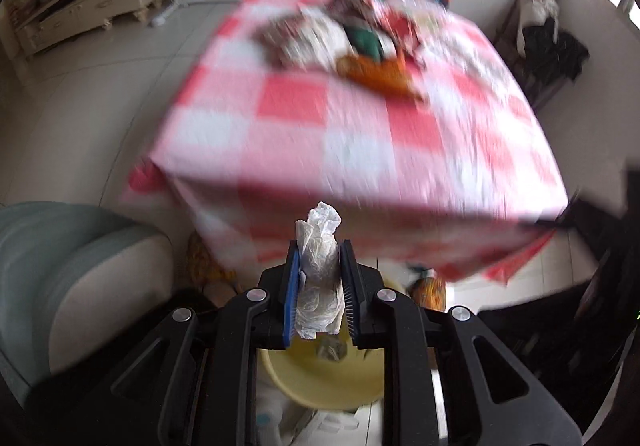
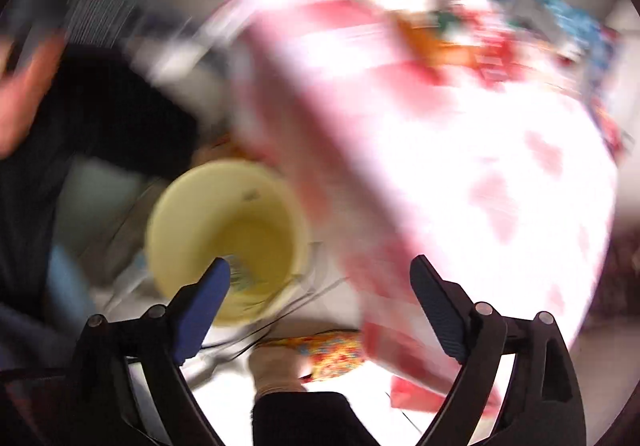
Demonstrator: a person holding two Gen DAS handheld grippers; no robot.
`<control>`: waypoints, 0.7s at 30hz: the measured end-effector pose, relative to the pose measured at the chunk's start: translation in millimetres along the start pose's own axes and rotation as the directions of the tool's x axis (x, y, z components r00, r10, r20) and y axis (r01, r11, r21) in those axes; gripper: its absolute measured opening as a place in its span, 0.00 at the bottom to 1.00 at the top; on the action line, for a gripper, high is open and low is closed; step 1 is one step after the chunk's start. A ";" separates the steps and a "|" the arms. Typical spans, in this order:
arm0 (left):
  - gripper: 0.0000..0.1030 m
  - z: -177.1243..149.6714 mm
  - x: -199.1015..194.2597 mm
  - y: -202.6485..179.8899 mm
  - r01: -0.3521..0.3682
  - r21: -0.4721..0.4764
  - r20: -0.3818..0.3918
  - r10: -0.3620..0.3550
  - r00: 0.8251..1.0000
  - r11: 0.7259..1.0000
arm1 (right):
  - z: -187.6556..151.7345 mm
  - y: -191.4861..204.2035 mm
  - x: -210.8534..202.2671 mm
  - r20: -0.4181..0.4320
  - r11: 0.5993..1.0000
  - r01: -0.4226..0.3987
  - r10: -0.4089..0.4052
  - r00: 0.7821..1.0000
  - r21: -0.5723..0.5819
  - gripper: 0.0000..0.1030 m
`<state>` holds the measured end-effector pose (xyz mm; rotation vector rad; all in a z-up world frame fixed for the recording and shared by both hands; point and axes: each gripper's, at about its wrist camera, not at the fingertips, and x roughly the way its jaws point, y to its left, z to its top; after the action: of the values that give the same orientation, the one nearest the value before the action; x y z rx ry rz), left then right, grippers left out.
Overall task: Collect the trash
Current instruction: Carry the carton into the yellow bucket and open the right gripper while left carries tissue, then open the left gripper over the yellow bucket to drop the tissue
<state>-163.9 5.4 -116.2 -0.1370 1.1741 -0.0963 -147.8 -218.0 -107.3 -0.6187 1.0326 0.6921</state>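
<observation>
My left gripper (image 1: 319, 250) is shut on a crumpled white tissue (image 1: 320, 266) and holds it above a yellow bucket (image 1: 320, 386) on the floor, in front of the table's near edge. Several pieces of trash (image 1: 348, 41) lie in a pile on the red and white checked tablecloth (image 1: 360, 133). My right gripper (image 2: 320, 266) is open and empty. It hangs beside the table (image 2: 460, 165), with the yellow bucket (image 2: 228, 234) below its left finger. Some trash lies in the bucket's bottom. Both views are blurred.
A grey-green padded seat (image 1: 80, 266) is at the lower left. A cream cabinet (image 1: 88, 9) stands at the back left and a dark chair with clothes (image 1: 548, 45) at the right. A patterned orange object (image 2: 332, 354) lies on the floor under the table.
</observation>
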 end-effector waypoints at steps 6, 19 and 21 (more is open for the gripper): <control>0.40 -31.4 35.4 -27.6 -0.021 0.102 -0.139 0.035 0.990 0.995 | -22.2 -38.5 -50.9 0.071 0.971 0.159 -0.173 0.982 0.177 0.92; 0.53 -24.1 26.8 -25.0 -0.027 0.104 -0.084 0.036 0.996 0.994 | -38.9 -33.2 -68.5 0.056 0.871 0.398 -0.430 0.901 0.287 0.92; 0.53 -22.8 25.9 -24.8 -0.023 0.100 -0.077 0.031 0.997 0.995 | -40.8 -25.6 -68.0 0.058 0.875 0.403 -0.432 0.900 0.269 0.92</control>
<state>-175.1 -24.2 -144.6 -0.0300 1.2470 -0.1372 -174.1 -279.3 -57.4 -0.5491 0.8217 0.2065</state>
